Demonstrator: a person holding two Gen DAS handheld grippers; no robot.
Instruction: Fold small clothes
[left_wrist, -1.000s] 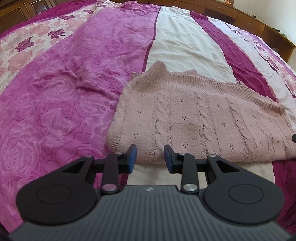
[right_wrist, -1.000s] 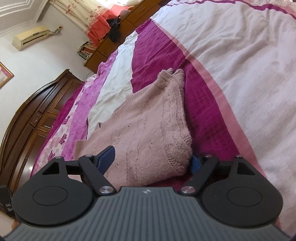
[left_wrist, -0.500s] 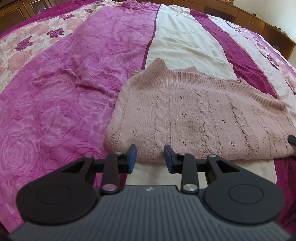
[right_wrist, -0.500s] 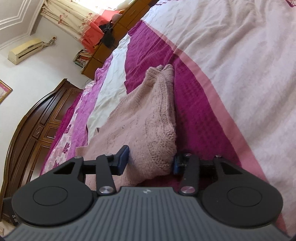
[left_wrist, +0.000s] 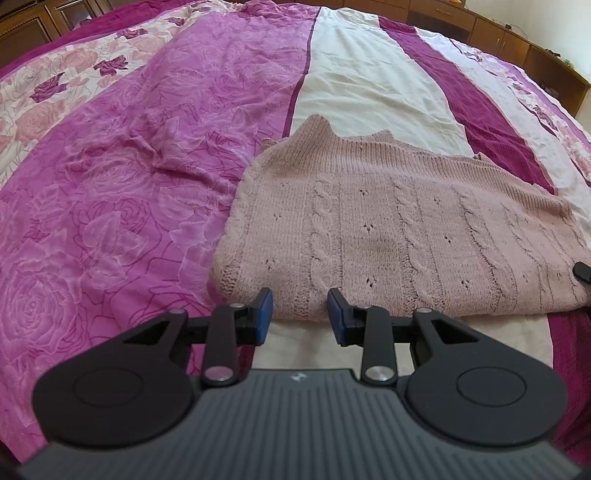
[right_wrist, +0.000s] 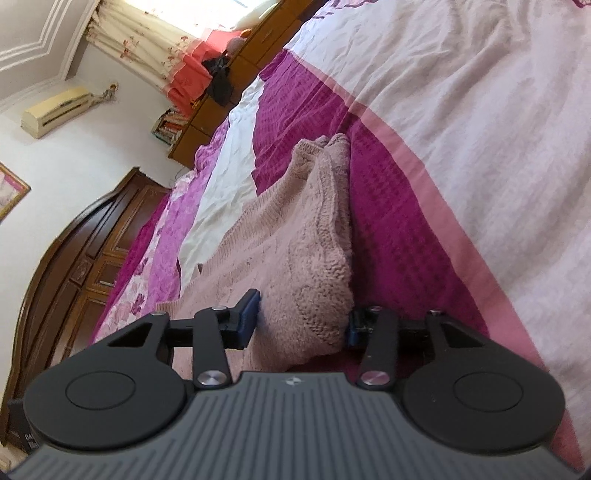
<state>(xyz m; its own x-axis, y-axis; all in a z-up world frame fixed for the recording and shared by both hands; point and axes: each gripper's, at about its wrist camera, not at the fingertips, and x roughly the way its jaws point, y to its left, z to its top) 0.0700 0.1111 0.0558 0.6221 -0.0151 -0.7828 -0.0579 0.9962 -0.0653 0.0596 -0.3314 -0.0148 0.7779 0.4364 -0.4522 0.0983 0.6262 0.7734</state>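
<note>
Pink knit sweater lies folded flat on bed, on white and dark pink stripes of bedspread. Left tool open, blue pads apart, right at near edge of sweater, nothing between pads. Right tool open too, pads on both sides of thick folded corner of sweater, gap on left side, not squeezing. Brown wooden wardrobe stands beside bed.
</note>
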